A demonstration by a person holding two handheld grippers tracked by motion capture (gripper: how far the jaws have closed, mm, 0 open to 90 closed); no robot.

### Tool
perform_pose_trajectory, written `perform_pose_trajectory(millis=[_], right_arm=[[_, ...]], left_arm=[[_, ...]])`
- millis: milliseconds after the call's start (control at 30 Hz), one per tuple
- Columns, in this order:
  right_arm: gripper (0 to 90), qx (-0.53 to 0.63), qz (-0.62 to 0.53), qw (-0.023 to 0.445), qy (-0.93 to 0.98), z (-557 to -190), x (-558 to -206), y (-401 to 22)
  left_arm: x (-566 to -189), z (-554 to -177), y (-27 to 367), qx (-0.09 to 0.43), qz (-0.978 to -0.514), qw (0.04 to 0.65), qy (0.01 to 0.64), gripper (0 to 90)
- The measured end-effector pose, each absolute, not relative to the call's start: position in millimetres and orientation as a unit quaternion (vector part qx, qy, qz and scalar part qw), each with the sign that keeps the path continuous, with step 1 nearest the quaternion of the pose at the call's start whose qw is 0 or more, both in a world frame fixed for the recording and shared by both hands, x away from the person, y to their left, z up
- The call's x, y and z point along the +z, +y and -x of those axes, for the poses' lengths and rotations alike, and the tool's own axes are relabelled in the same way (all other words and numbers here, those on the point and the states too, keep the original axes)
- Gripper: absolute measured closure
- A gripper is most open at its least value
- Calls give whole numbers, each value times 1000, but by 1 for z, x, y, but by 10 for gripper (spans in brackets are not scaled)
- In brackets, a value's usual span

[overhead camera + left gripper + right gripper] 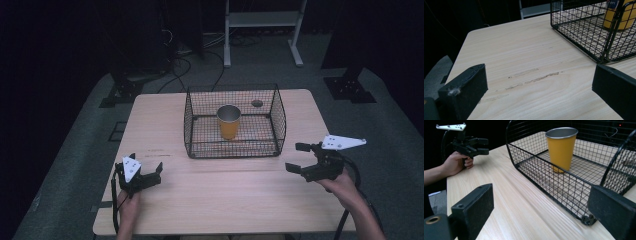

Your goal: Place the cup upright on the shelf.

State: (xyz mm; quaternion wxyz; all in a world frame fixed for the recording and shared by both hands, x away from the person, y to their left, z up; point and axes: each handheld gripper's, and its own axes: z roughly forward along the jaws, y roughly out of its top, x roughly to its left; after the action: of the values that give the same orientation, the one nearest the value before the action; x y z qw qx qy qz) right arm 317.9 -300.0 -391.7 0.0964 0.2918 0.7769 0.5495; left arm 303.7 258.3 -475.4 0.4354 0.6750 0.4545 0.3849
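A black wire basket (pixel 235 150) stands at the middle of the wooden table (pixel 225 195). An orange cup (pixel 229 122) with a metal rim stands upright inside it. My left gripper (pixel 146 163) rests near the table's front left, open and holding nothing, well short of the basket. My right gripper (pixel 295 157) is at the front right, just off the basket's near right corner, open and holding nothing. In the left gripper view, that gripper (pixel 539 75) faces bare wood with the basket (pixel 579 37) and cup (pixel 617 15) beyond. The right gripper (pixel 541 197) faces the basket (pixel 544 177) and cup (pixel 561 147), with the left gripper (pixel 483 146) far off.
A small dark round spot (pixel 257 103) marks the table behind the basket. On the floor beyond stand a white frame (pixel 262 20), black stand bases (pixel 350 90) and cables (pixel 180 65). Bare wood lies in front of the basket between the grippers.
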Motion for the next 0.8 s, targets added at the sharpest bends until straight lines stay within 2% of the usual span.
perform_pose_trajectory(millis=[800], right_arm=[[59,546,-309,96,773,-290,-427,-301]], left_arm=[[-475,-303,258,386,-674,436,454,0]])
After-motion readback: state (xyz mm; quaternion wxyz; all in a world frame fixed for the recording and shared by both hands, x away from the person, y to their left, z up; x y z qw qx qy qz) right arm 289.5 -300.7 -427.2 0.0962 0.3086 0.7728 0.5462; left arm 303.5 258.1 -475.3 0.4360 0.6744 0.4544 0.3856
